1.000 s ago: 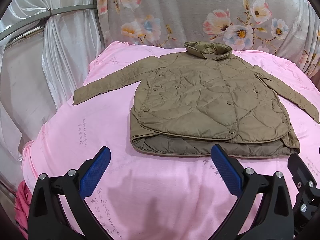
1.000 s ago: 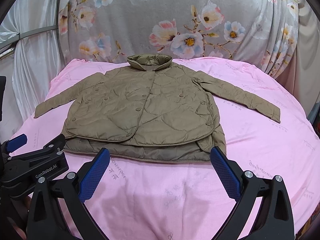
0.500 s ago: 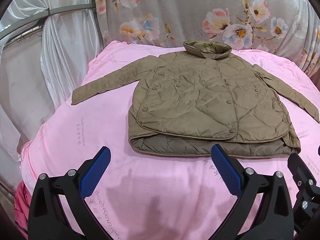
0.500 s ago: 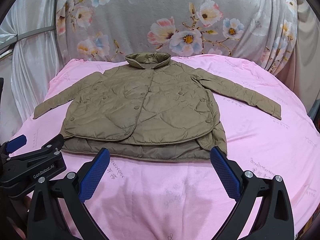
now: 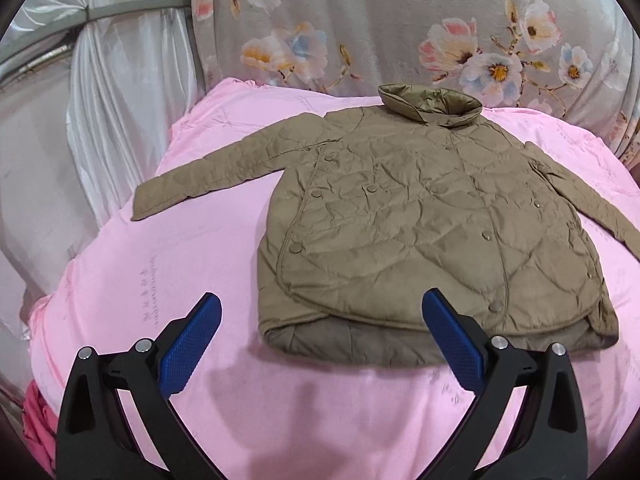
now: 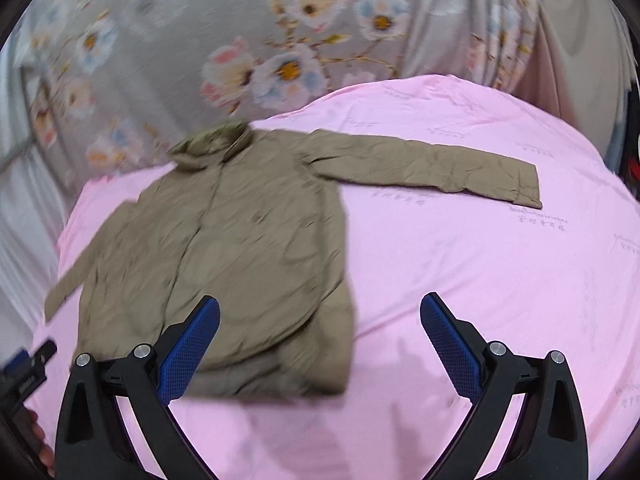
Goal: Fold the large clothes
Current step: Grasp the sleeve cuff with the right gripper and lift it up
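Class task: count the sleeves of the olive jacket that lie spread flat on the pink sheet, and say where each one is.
2. One sleeve stretches out to the left of the jacket; the other sleeve stretches out to the right. Neither is folded in yet.

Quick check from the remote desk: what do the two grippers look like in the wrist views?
Both match. The left gripper and the right gripper each have two black, angular plastic arms with silver bolt heads, ending in jaws faced with blue, dimpled pads. At the right view's lower left edge, a black part carries white lettering too blurred to read. No cables show.
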### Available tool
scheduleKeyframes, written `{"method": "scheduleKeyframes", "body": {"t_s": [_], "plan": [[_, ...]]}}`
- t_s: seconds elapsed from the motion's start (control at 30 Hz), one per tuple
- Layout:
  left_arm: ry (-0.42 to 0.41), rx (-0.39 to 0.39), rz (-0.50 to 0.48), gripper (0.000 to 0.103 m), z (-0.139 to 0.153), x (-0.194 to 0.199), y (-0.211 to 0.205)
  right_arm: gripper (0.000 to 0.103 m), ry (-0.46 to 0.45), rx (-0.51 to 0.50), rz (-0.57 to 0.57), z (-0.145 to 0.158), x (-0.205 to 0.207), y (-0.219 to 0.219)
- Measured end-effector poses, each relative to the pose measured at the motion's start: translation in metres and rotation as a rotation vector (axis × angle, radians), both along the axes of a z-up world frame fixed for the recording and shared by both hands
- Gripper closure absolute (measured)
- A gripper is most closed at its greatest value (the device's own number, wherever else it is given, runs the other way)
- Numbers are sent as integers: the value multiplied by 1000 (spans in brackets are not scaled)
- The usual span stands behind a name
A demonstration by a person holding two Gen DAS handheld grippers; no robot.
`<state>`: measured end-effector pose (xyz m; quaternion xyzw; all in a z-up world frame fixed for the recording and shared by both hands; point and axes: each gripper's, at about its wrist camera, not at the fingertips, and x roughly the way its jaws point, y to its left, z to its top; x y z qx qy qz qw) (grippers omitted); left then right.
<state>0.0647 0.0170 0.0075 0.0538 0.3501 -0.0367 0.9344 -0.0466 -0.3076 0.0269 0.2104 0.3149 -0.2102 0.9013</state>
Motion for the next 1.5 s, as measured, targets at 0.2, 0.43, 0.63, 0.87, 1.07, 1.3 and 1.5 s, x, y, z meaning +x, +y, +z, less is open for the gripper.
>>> {"method": "scheduleKeyframes", "body": {"t_s": [0.2,0.43,0.63,0.87,1.07,1.3,1.5], "plan": [[-11,-6,25,5,-5,43,-3,5,-100,270,-221,-28,9,-123],[24,-46,51,5,-17,90,1,6,-165,503,-434,-83,21,-227],[32,-48,108,5,-25,115,13,34,-180,457,-497,-89,38,-264],[40,-36,130,5,-30,130,24,100,-178,329,-477,-57,68,-278],[40,-27,145,5,-31,134,30,100,-342,37,-213,88,139,-200],[53,-55,154,5,-35,134,43,100,-402,-147,260,177,257,-27],[73,-76,148,5,-41,136,58,93,-263,-123,549,121,343,91]]}}
